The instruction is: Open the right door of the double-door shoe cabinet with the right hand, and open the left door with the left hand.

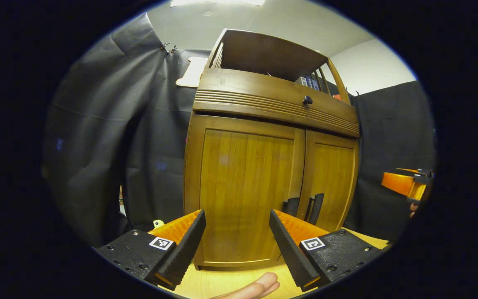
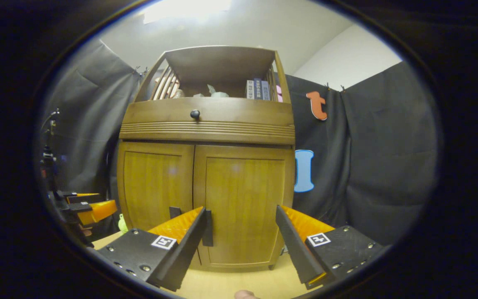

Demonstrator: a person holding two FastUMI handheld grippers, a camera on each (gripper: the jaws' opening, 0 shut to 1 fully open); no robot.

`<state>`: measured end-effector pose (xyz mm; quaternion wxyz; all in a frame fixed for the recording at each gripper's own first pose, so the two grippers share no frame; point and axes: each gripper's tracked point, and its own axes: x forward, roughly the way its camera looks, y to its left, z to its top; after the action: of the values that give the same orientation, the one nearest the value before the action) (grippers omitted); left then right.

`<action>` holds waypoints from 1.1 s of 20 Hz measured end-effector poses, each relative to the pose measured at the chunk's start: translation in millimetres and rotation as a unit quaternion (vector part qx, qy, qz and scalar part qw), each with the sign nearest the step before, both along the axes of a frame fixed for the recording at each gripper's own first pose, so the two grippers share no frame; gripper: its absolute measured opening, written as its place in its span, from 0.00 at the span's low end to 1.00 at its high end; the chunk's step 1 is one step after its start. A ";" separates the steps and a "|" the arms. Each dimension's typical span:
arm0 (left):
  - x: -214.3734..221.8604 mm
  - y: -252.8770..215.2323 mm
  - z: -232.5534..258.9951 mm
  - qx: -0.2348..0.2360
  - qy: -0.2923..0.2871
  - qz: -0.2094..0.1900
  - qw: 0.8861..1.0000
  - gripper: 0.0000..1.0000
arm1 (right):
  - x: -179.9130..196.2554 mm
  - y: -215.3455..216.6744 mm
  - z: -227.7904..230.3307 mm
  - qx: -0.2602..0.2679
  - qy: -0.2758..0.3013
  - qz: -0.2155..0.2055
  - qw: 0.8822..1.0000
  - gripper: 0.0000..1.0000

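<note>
With both doors shut, my right gripper [image 2: 241, 238] and left gripper [image 1: 237, 241] hang spread, empty, near the shoe cabinet [image 2: 206, 182]. Best approach: right fingers straddle right door's handle [image 2: 208, 227] squarely, pull along hinge arc.

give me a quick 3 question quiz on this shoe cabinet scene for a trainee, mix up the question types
1. True or false: both doors of the shoe cabinet are shut.
2. Multiple choice: the left gripper is A) clamped on a door handle, B) open, short of the cabinet, C) shut on the drawer knob.
3. Short answer: what sits on the drawer front above the doors?

Key
1. True: the left door and right door both lie flush.
2. B: its fingers stand apart, nothing between them; the right gripper is open too.
3. One round black knob, near the middle.
</note>
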<state>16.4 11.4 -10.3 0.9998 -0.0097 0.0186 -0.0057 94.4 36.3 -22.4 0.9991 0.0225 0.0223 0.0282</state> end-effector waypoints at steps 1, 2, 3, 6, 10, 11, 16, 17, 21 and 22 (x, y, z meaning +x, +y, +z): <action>0.9 -1.3 -0.2 0.000 0.000 -0.001 1.000 0.96 | 10.0 1.9 -7.3 0.004 0.006 -0.002 1.000 0.94; 0.9 -3.1 -0.6 0.001 0.000 -0.003 1.000 0.92 | 21.2 2.6 -16.2 0.007 0.014 -0.004 1.000 0.98; 0.5 -4.9 -1.3 0.002 0.000 -0.005 1.000 0.92 | 31.8 6.0 -24.2 0.009 0.022 0.000 1.000 0.98; 2.6 -11.2 -2.1 -0.007 0.001 0.000 1.000 0.96 | 59.4 21.2 -47.8 0.012 0.040 0.019 0.999 0.98; 6.0 -35.5 -14.5 0.018 0.014 -0.030 0.999 0.92 | 89.8 45.6 -78.0 0.015 0.062 0.042 0.997 0.99; 7.6 -35.5 -19.1 0.025 0.019 -0.027 0.999 0.96 | 96.2 49.8 -87.2 0.015 0.072 0.043 0.996 0.95; 16.5 -36.8 -30.6 0.045 0.034 -0.017 0.998 0.92 | 118.3 76.8 -107.8 0.008 0.085 0.067 0.994 0.98; 16.7 -36.0 -32.0 0.046 0.036 -0.015 0.998 0.92 | 120.5 82.1 -108.6 0.009 0.082 0.077 0.994 0.98; 17.8 -43.4 -33.7 0.044 0.038 -0.025 0.998 0.92 | 129.9 99.7 -128.2 0.034 0.108 0.090 0.989 0.78; 17.5 -46.1 -33.2 0.045 0.037 -0.029 0.998 0.92 | 124.8 104.5 -129.5 0.047 0.121 0.104 0.986 0.61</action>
<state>33.9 -34.7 -43.5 0.9972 0.0351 0.0561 -0.0335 219.3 140.9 -151.9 0.9785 0.0703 0.1436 0.1304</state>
